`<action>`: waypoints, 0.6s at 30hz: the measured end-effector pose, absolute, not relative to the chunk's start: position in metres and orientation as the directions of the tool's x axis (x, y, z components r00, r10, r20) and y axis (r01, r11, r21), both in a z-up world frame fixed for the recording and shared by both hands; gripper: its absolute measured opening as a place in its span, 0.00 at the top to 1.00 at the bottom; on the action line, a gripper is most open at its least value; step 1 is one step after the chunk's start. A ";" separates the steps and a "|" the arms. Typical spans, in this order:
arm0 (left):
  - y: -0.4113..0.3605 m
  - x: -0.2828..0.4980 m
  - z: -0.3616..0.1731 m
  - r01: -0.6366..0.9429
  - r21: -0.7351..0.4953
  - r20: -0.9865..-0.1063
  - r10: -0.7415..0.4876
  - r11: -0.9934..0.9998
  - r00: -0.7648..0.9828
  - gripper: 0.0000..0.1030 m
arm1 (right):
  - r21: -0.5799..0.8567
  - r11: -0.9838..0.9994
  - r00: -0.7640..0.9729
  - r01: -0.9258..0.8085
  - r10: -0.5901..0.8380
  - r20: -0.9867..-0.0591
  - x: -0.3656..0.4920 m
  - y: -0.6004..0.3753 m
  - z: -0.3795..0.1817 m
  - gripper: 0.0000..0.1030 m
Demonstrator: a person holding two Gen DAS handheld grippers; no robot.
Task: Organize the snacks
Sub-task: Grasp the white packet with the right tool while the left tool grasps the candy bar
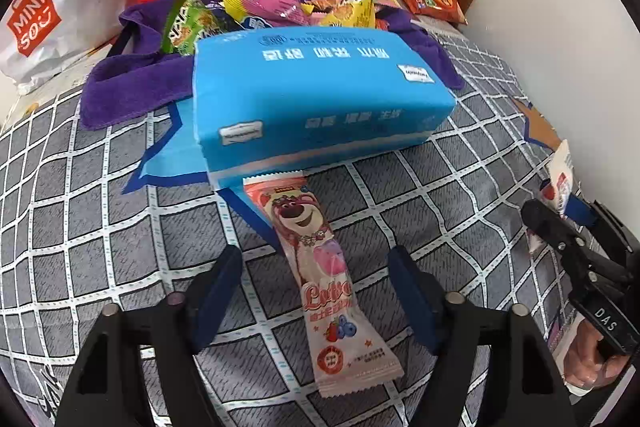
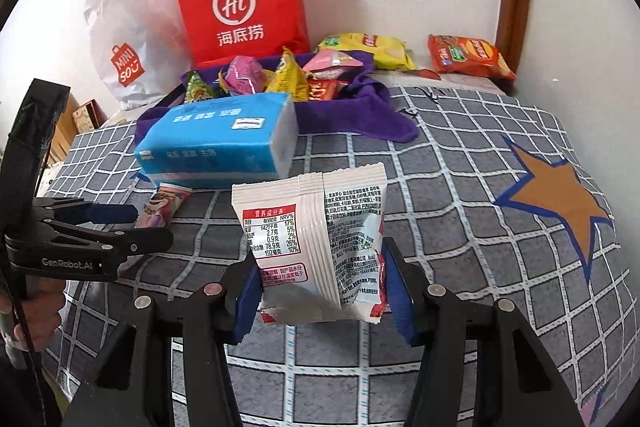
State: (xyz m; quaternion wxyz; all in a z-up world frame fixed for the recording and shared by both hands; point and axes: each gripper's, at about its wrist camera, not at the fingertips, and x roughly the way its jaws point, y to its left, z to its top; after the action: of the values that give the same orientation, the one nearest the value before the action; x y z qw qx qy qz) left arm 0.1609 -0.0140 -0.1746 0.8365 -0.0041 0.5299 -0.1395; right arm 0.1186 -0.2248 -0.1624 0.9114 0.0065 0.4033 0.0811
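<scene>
A long pink bear-print candy packet [image 1: 304, 219] lies on the checked bedcover, its top end tucked under a blue tissue pack [image 1: 320, 87]. My left gripper [image 1: 315, 257] is open and straddles the packet's middle, with neither pad touching it. The right wrist view shows the same left gripper [image 2: 136, 227] low at the left, over the pink packet [image 2: 164, 207]. My right gripper [image 2: 320, 259] is shut on a white snack packet [image 2: 316, 227], held upright above the cover with its printed back facing the camera. It appears again as the right gripper [image 1: 556, 215] at the right edge of the left wrist view.
Behind the tissue pack [image 2: 224, 139] a purple cloth-lined box [image 2: 360, 115] holds several small snack bags. A red paper bag [image 2: 244, 3] and a white shopping bag [image 2: 124, 39] stand against the wall. Yellow [image 2: 372, 49] and orange [image 2: 468, 59] chip bags lie at the back right.
</scene>
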 end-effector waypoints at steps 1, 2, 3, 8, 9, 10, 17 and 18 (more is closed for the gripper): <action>-0.015 0.161 -0.176 0.229 -0.151 -0.887 -0.234 0.962 0.398 0.34 | 0.077 0.987 0.661 -0.139 0.151 -0.735 0.118 -0.226 -0.163 0.47; -0.016 0.162 -0.177 0.230 -0.148 -0.888 -0.232 0.962 0.397 0.36 | 0.078 0.988 0.660 -0.136 0.149 -0.736 0.118 -0.228 -0.163 0.47; -0.018 0.163 -0.178 0.231 -0.141 -0.889 -0.225 0.963 0.398 0.37 | 0.079 0.988 0.659 -0.134 0.148 -0.737 0.119 -0.229 -0.163 0.47; -0.022 0.164 -0.179 0.238 -0.101 -0.890 -0.195 0.966 0.413 0.41 | 0.082 0.989 0.654 -0.126 0.145 -0.743 0.119 -0.232 -0.165 0.47; -0.023 0.164 -0.179 0.238 -0.093 -0.890 -0.188 0.967 0.417 0.43 | 0.083 0.989 0.653 -0.124 0.144 -0.744 0.119 -0.232 -0.165 0.47; -0.024 0.163 -0.179 0.238 -0.077 -0.889 -0.175 0.968 0.423 0.46 | 0.085 0.989 0.651 -0.122 0.144 -0.746 0.119 -0.232 -0.165 0.47; -0.024 0.166 -0.178 0.248 -0.071 -0.889 -0.174 0.966 0.423 0.75 | 0.088 0.989 0.643 -0.118 0.143 -0.752 0.118 -0.228 -0.165 0.48; -0.023 0.166 -0.177 0.248 -0.080 -0.890 -0.182 0.965 0.419 0.76 | 0.089 0.989 0.643 -0.117 0.144 -0.752 0.118 -0.228 -0.164 0.48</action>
State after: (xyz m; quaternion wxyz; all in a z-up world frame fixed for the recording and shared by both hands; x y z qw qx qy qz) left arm 0.1662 -0.0231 -0.1771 0.8416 0.0319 0.5237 -0.1277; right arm 0.1179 -0.2281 -0.1645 0.9062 0.0158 0.4163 0.0720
